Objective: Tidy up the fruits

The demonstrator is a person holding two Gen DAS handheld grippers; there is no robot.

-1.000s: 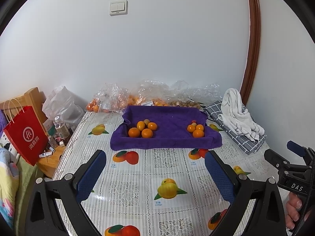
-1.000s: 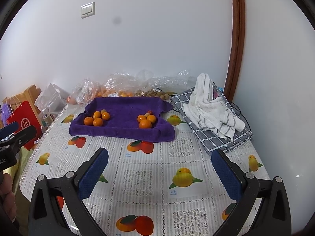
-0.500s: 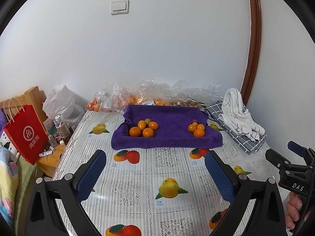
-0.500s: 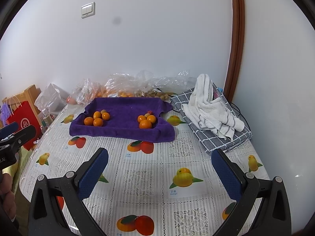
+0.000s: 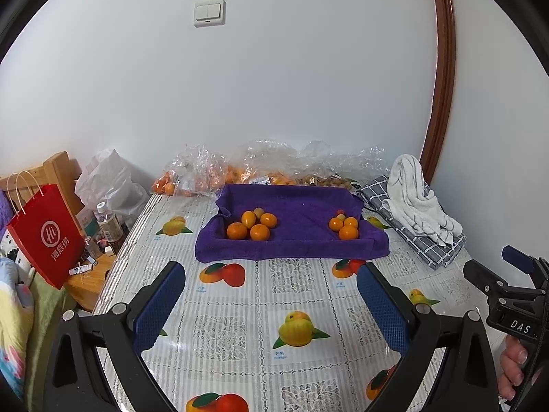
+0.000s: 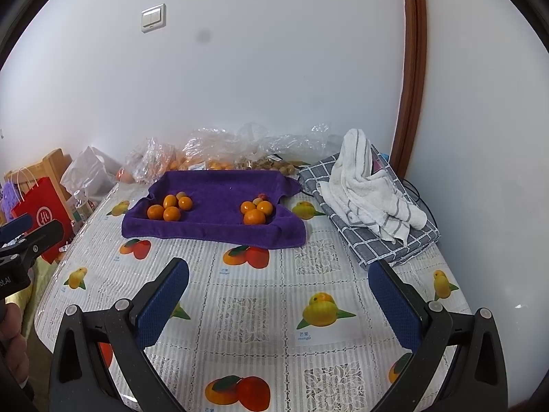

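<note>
A purple towel-lined tray lies at the far middle of the table. On its left side sits a cluster of orange fruits; a smaller cluster sits on its right side. My left gripper hangs open above the near table, well short of the tray, nothing between its fingers. My right gripper is open too, equally far back and empty. Each gripper shows at the edge of the other's view, held by a hand.
Clear plastic bags of fruit line the wall behind the tray. A white towel lies on a grey checked cloth at the right. A red paper bag and bottles stand off the table's left edge.
Both views have shifted only slightly; the tray and fruit clusters lie as before, and both grippers stay open.
</note>
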